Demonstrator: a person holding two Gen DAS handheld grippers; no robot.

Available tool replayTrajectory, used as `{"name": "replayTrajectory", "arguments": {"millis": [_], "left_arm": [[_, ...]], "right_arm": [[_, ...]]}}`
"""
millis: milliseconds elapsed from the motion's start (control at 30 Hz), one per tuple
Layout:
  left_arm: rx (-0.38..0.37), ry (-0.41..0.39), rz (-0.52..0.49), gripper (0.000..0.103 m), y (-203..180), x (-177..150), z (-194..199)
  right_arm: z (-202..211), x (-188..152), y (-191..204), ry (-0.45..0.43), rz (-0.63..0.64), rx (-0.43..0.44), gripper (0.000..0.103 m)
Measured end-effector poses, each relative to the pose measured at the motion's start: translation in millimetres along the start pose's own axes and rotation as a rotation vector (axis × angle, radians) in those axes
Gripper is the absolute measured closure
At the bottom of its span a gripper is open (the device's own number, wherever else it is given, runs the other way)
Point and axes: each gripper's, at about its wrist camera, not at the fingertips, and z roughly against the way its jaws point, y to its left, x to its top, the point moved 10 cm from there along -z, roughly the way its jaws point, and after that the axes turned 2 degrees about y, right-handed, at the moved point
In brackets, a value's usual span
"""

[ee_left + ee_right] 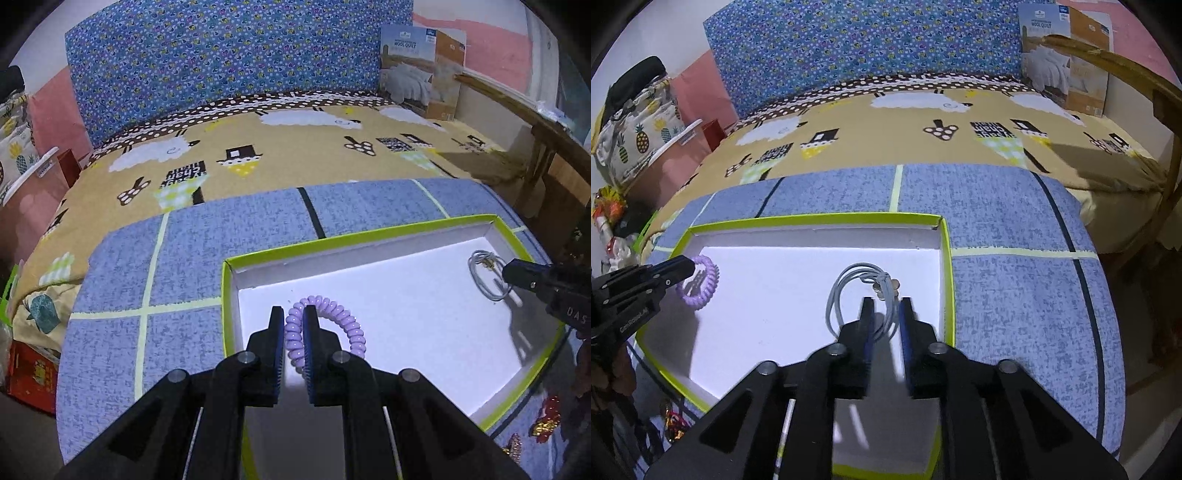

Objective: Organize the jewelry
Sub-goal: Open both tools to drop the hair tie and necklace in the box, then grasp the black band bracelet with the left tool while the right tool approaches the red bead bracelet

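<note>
Lilac coiled plastic, the spiral bracelet lies on the white floor of the green-rimmed box, one side of its coil clamped between the narrow jaws of the left gripper. Further along the same floor, a grey cord bracelet with a small metal charm has a strand running between the fingers of the right gripper, whose jaws are slightly parted; whether the pads press it seems doubtful. Beneath the box spreads a blue grid-patterned cushion.
</note>
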Motion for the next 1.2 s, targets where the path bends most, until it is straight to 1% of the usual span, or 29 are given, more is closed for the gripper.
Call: {"name": "replayTrajectory", "arguments": {"millis": [67,167,200,367,500,600,833,1000,1200], "left_arm": [[-0.018,-0.007,0.007,0.091,0,-1,5],[-0.033,-0.031,0.013,0.082,0,-1,16],[-0.04,-0.042,0.014,0.081,-1,-2,22],[-0.074,-0.089,0.021,0.081,-2,-12,52],[-0.1,-0.126,0.033,0.081,-2,-28,80],[-0.11,-0.154,0.022,0.081,-6,-44,100],[-0.137,-0.183,0.022,0.081,-12,-82,136],[-0.13,-0.211,0.019,0.081,-15,-106,158],[-0.113,-0.221,0.004,0.081,-18,-133,176]], "right_arm": [[6,-1,2,-0.01,0.007,0.003,0.086],[21,-4,8,-0.035,0.023,0.01,0.086],[27,-6,11,-0.044,0.025,0.012,0.086],[60,-18,21,-0.103,0.028,0.031,0.086],[88,-36,30,-0.143,0.036,0.046,0.086],[104,-49,33,-0.162,0.037,0.047,0.086],[144,-88,47,-0.209,0.044,0.067,0.086],[165,-112,56,-0.234,0.062,0.065,0.086],[178,-143,60,-0.227,0.059,0.075,0.086]]}}
